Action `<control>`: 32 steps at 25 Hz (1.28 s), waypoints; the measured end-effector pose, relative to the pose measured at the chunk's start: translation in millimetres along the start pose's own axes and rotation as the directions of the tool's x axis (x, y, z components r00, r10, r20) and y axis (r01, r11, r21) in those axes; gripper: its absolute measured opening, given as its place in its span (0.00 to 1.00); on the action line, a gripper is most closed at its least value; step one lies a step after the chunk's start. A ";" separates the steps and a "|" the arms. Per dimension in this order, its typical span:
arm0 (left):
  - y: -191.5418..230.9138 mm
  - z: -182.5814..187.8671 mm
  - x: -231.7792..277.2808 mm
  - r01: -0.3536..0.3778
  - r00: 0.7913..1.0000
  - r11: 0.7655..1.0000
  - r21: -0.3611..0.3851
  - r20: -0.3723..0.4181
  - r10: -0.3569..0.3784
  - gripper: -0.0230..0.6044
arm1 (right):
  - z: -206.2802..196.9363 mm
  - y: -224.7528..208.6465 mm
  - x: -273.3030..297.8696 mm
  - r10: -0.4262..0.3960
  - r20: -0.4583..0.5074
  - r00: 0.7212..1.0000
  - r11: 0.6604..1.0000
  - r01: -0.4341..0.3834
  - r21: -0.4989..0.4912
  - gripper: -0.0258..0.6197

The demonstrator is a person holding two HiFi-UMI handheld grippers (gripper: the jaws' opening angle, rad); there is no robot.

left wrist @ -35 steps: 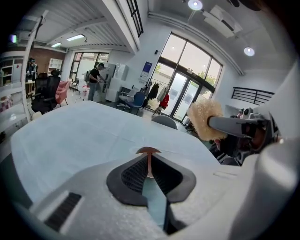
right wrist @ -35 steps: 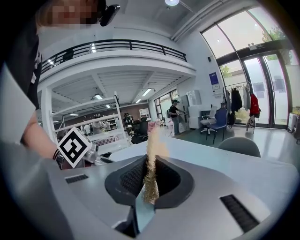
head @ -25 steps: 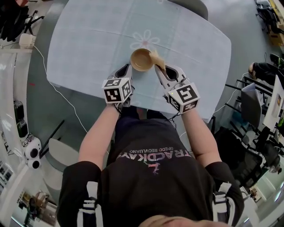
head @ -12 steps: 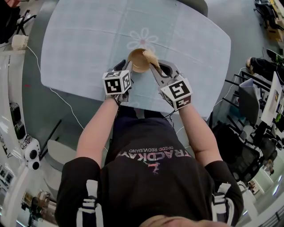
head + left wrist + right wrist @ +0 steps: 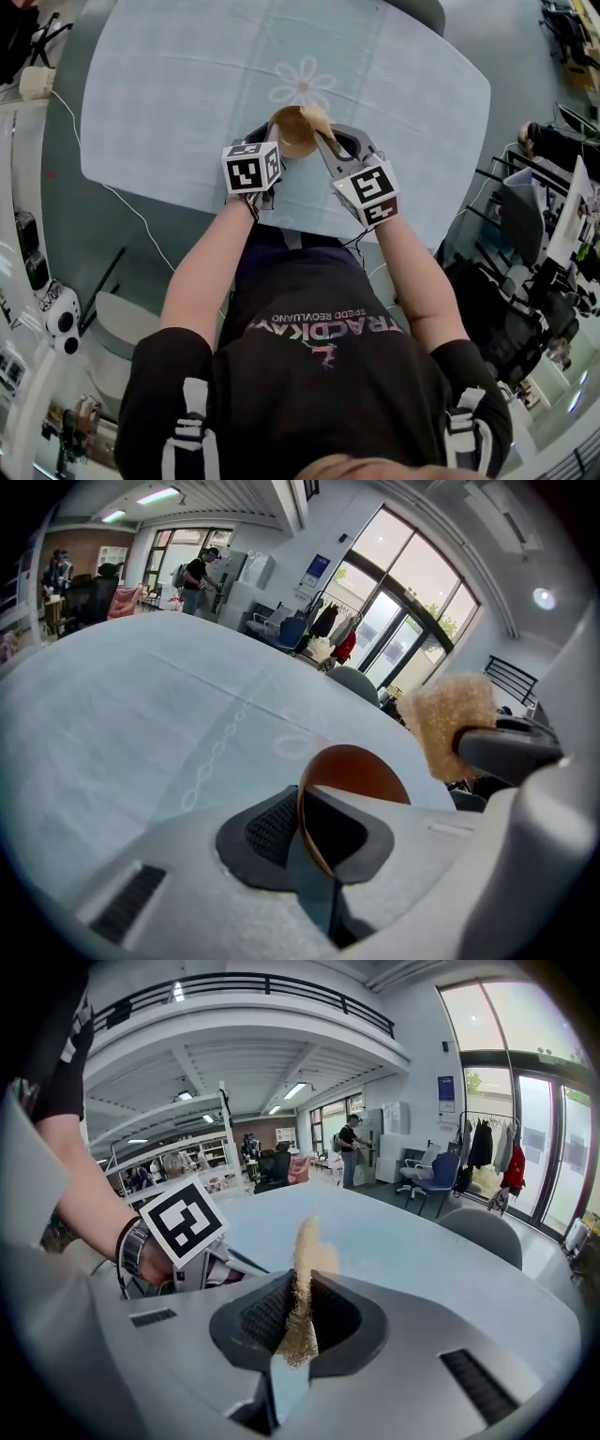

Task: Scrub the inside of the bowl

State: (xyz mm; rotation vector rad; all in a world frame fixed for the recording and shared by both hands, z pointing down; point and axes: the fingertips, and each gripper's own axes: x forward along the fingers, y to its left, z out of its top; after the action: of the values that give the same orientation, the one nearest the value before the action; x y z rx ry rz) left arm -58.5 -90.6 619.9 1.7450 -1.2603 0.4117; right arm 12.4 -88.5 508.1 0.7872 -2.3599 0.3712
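A tan wooden bowl (image 5: 291, 131) sits near the front edge of the pale blue table (image 5: 159, 84). My left gripper (image 5: 269, 141) is at the bowl's left side; its jaws are closing, and the left gripper view shows the bowl's (image 5: 361, 775) thin rim pinched between the pads (image 5: 272, 829). My right gripper (image 5: 324, 141) is shut on a beige sponge (image 5: 317, 117) that rests at the bowl's right rim. In the right gripper view the sponge (image 5: 300, 1279) stands upright between the jaws, and the bowl is hidden. The sponge (image 5: 448, 719) also shows just right of the bowl.
A flower print (image 5: 305, 86) lies on the tablecloth just beyond the bowl. A grey chair (image 5: 412, 11) stands at the table's far side. The table's front edge runs close under both grippers. A cable (image 5: 122, 197) trails off the left side.
Both grippers have moved forward to the bowl. The left jaws now hold its rim, where before they stood short of it. The sponge has shifted from beside the bowl onto its right rim.
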 end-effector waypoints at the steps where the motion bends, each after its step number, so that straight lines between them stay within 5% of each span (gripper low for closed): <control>1: 0.3 0.4 0.9 -0.002 1.000 1.000 -0.005 0.001 0.002 0.09 | -1.8 -0.6 1.6 0.000 -0.011 1.000 1.000 0.000 -0.008 0.09; 6: -0.2 7.3 0.5 -0.008 1.000 1.000 -0.014 0.018 0.008 0.08 | -7.5 2.0 12.5 -0.006 -0.090 0.996 0.990 -0.006 -0.141 0.09; 13: -3.6 12.4 -6.1 -0.028 0.999 0.999 0.017 0.041 0.028 0.08 | -23.7 9.0 26.2 -0.033 -0.199 0.979 0.925 -0.045 -0.378 0.09; 16: -10.7 16.0 -10.3 -0.035 0.998 0.995 0.089 0.053 0.031 0.08 | -28.9 11.9 31.9 -0.062 -0.230 0.971 0.880 -0.055 -0.472 0.09; 19: -23.6 19.9 -14.8 -0.048 0.997 0.977 0.206 0.068 0.034 0.08 | -34.3 11.6 36.3 -0.121 -0.258 0.958 0.791 -0.064 -0.608 0.09; 23: -37.3 26.0 -22.6 -0.082 0.994 0.911 0.405 0.097 0.046 0.08 | -35.9 10.3 38.9 -0.194 -0.275 0.942 0.643 -0.090 -0.760 0.09; 26: -47.8 30.0 -26.5 -0.118 0.990 0.814 0.568 0.129 0.054 0.09 | -39.5 2.8 40.1 -0.240 -0.294 0.925 0.575 -0.108 -0.811 0.09; 29: -60.0 33.0 -30.9 -0.154 0.985 0.710 0.688 0.162 0.056 0.10 | -38.8 -2.8 39.8 -0.268 -0.312 0.912 0.569 -0.112 -0.815 0.09; 32: -66.8 39.3 -38.6 -0.187 0.977 0.676 0.713 0.207 0.051 0.10 | -39.7 -4.6 37.6 -0.278 -0.342 0.898 0.617 -0.107 -0.780 0.09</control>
State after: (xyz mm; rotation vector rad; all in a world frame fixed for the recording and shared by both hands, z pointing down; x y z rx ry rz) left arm -25.3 -96.8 540.1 2.4154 -1.4494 0.9712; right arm 9.9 -91.6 562.8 0.3203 -1.7521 -0.4990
